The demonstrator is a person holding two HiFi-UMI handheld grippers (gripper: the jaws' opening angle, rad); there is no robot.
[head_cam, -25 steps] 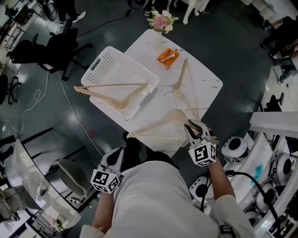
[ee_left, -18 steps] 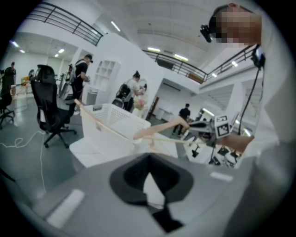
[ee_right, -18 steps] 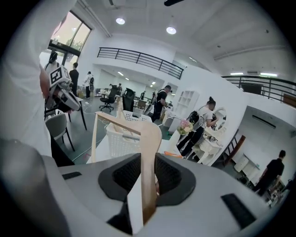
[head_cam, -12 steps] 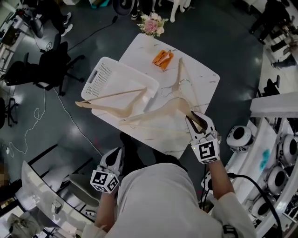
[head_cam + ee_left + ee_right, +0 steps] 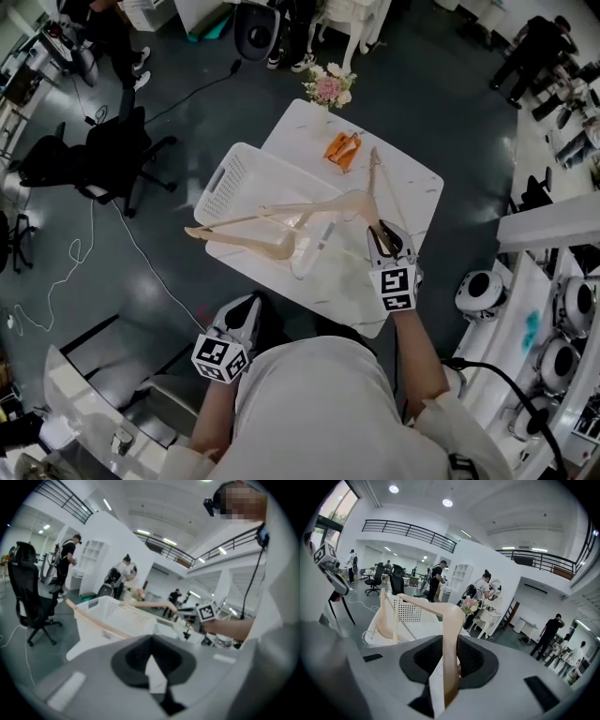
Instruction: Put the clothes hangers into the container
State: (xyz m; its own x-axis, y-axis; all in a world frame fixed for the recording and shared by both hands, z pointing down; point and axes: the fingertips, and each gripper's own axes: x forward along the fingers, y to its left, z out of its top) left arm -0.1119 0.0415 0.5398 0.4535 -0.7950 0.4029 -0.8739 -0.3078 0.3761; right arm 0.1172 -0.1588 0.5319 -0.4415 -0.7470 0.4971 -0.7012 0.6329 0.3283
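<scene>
Head view: the right claw (image 5: pixel 382 239) pinches one hanger (image 5: pixel 319 208), now moved from the near edge of the table (image 5: pixel 417 187) to over the white basket (image 5: pixel 220 178). The left claw (image 5: pixel 246 317) is closed and empty.

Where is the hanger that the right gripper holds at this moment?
Head view, centre: the hanger juts left from the right gripper, raised over the white basket's right edge, above a second hanger lying across it.

One pale wooden hanger (image 5: pixel 319 203) hangs tilted above the white perforated basket (image 5: pixel 223 176), a second hanger (image 5: pixel 236 242) lying across its rim.
</scene>
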